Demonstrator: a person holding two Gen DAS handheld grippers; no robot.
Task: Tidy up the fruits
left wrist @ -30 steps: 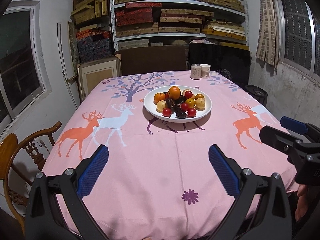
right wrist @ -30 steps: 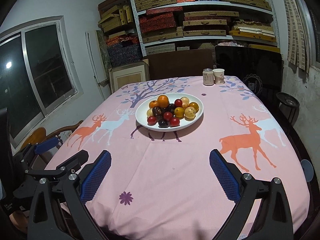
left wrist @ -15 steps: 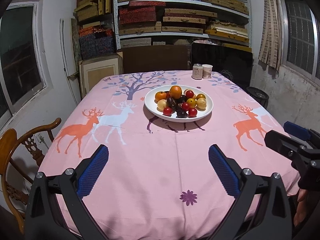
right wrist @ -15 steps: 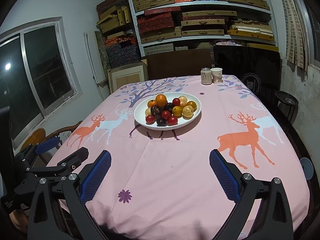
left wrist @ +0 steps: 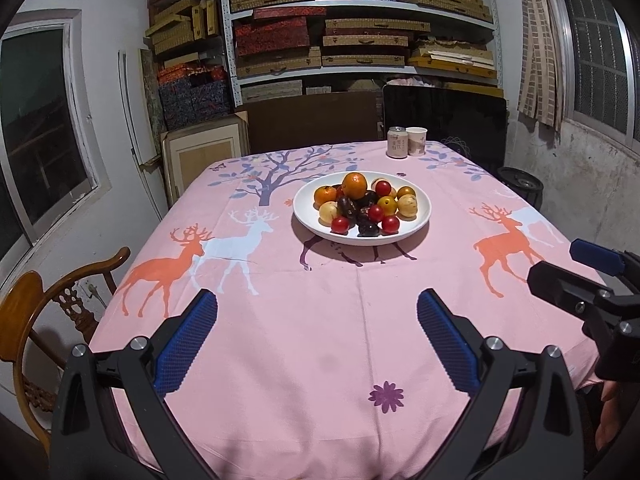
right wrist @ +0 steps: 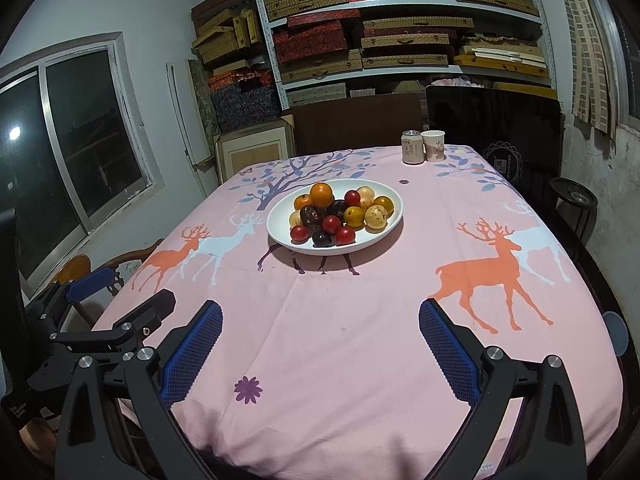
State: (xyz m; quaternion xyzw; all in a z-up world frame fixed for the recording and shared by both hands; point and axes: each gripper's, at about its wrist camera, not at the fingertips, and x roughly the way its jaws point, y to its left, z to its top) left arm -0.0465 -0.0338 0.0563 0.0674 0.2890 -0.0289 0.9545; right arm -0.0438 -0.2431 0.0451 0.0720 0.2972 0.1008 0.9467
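We held the left gripper [left wrist: 316, 336] and right gripper [right wrist: 320, 340] wide open and empty at the near edge, the fruits [left wrist: 362, 208] all heaped in the plate [left wrist: 420, 220] mid-table, fitting sorting either ahead or finished.

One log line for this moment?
fruits: heaped on plate | left claw: open, empty | right claw: open, empty | both over cloth

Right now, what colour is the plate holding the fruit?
White; the plate shows best in the right wrist view.
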